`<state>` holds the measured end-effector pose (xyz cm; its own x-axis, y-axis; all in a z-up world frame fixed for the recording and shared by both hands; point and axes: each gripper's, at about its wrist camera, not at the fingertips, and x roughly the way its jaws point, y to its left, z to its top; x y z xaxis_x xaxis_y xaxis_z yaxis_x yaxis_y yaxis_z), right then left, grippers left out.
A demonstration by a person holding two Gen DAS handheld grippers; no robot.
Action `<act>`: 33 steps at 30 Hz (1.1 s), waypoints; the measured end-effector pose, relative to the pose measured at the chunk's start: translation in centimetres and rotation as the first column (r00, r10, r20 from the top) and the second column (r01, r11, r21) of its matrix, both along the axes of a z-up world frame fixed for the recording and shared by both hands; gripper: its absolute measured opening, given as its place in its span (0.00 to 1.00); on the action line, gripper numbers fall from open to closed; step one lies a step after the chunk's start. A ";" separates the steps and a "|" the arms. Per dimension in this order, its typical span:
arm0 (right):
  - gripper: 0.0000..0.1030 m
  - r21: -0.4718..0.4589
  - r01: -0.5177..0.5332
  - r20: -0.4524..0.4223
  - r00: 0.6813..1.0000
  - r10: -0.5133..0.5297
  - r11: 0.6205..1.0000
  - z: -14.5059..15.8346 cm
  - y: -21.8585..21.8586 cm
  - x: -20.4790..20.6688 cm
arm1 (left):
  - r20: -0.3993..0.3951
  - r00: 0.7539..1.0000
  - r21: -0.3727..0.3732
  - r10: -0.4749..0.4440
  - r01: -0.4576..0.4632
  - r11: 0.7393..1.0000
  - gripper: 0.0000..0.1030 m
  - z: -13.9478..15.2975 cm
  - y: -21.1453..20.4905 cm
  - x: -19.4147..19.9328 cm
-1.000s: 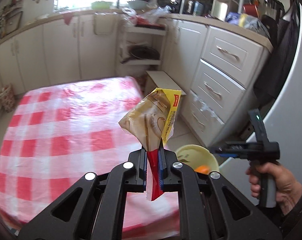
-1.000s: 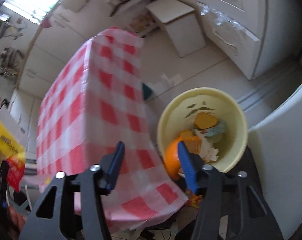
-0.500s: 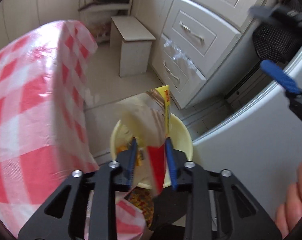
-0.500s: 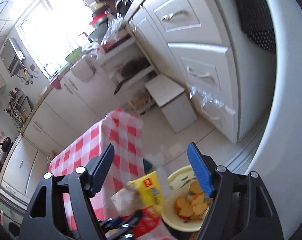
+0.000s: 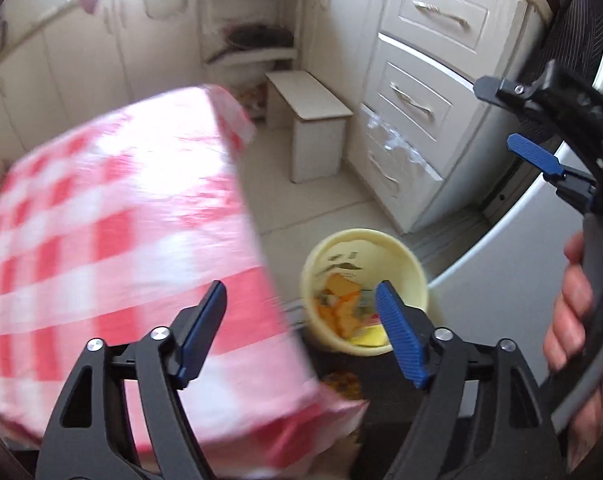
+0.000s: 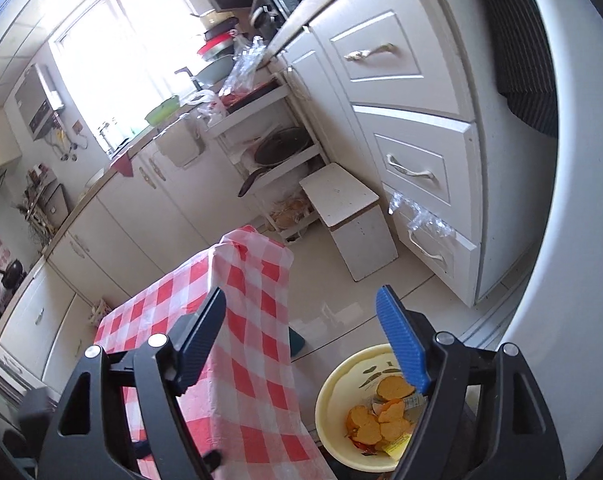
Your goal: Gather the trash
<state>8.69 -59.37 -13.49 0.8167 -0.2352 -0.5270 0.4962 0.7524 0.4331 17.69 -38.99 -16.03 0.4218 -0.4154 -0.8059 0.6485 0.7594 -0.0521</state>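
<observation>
While the yellow bin point(image 5: 405, 252) holds trash, left claw point(image 5: 301, 332) and right claw point(image 6: 301, 336) have just opened wide, empty.

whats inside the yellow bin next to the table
Inside the yellow bin lie orange peel pieces and a yellow wrapper. The right gripper's finger covers the bin's right side, so anything there or beneath the peels stays hidden.

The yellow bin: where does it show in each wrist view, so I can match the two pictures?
Left wrist: yellow bin sits low, right of centre, on the floor beside the checked tablecloth.
Right wrist: the bin's rim shows at the bottom, right of centre, partly behind the gripper's finger.
Shared landmark: the small white stool.
</observation>
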 end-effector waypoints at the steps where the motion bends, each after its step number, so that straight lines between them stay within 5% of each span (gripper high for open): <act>1: 0.76 -0.018 -0.012 0.006 1.000 0.012 1.000 0.4 0.9 0.1 | 0.041 0.999 0.007 0.024 -0.025 1.000 0.77 1.2 2.1 -0.5; 7: 0.89 -0.130 -0.098 0.108 0.988 0.112 0.987 3.5 8.6 -1.2 | 0.180 0.968 0.002 0.174 -0.178 0.984 0.85 6.3 12.8 -2.3; 18: 0.93 -0.265 -0.255 0.187 0.933 0.309 0.930 6.4 23.3 -4.2 | 0.308 0.880 -0.034 0.362 -0.370 0.928 0.92 11.0 26.7 -6.1; 25: 0.93 -0.335 -0.339 0.101 0.915 0.391 0.879 9.2 28.6 -6.0 | 0.326 0.849 -0.075 0.417 -0.416 0.906 0.93 12.9 32.2 -8.6; 33: 0.93 -0.326 -0.355 0.017 0.925 0.381 0.876 9.5 32.3 -8.8 | 0.324 0.835 -0.101 0.445 -0.437 0.894 0.93 13.6 34.8 -10.9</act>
